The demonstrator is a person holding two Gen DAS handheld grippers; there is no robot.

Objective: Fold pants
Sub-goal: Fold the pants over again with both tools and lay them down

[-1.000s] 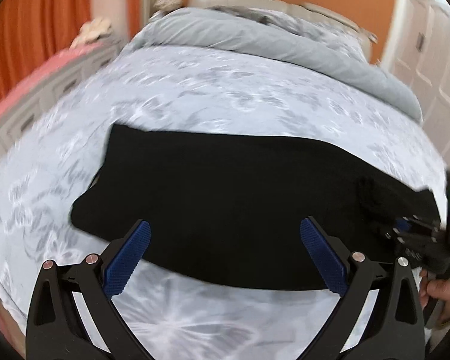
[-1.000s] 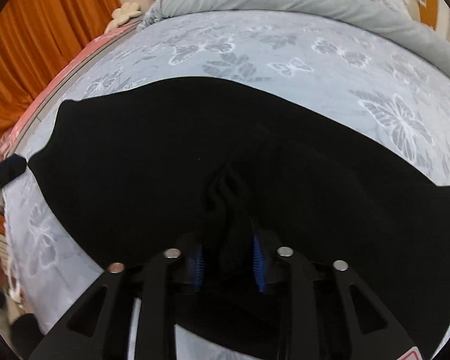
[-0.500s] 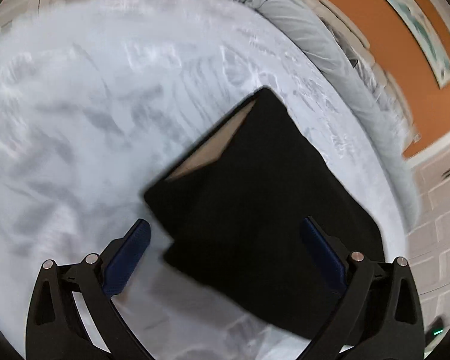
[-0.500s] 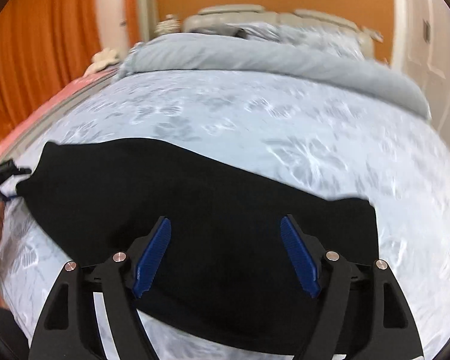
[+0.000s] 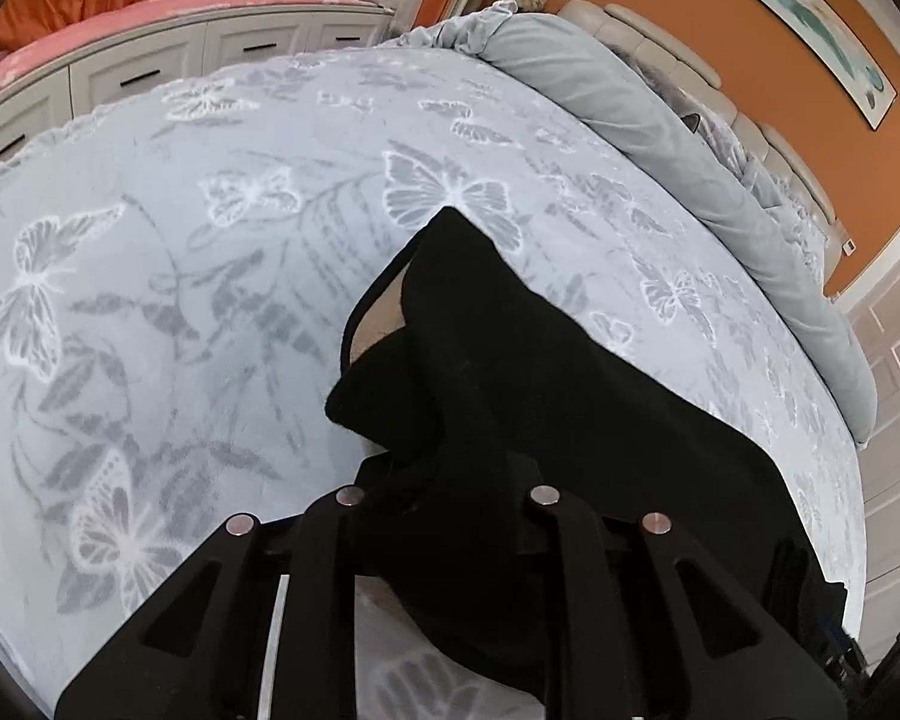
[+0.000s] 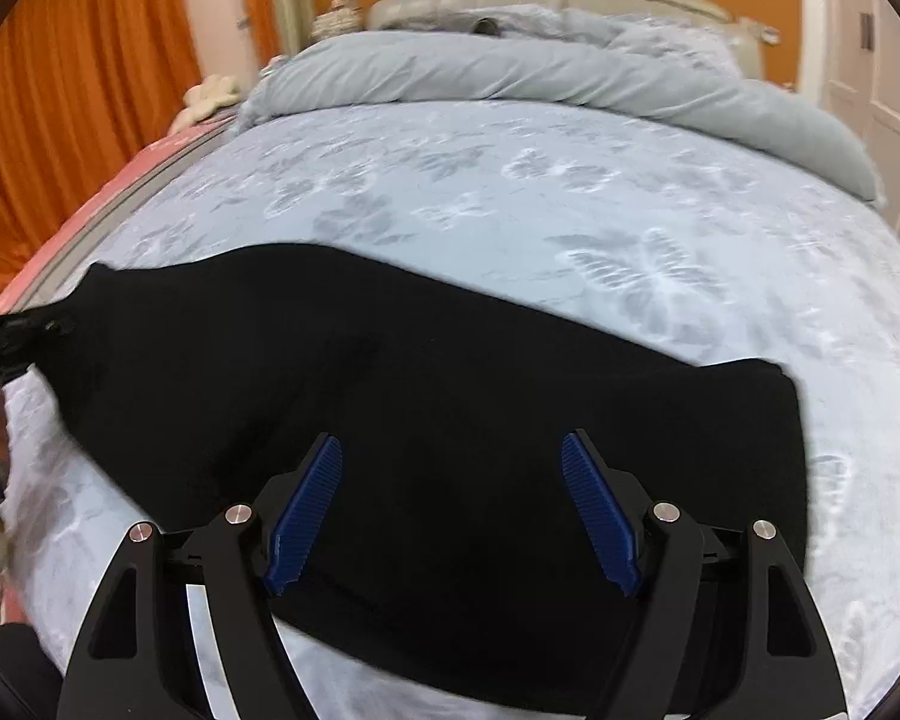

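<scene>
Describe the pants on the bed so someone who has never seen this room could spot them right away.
Find the big bed with the pale blue butterfly-print bedspread and the rolled grey duvet at its headboard end. Across the near part of the bedspread lie the black pants, a long flat band. They are the only dark thing on that light cover.

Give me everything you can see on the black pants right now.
The black pants are plain, soft-looking fabric, lying as a long flat band across the butterfly-print bedspread. At one end a pale inner lining shows where the cloth has lifted. The left gripper is closing on that end, with cloth bunched between its jaws. The right gripper hangs open over the other end, gripping nothing.
</scene>
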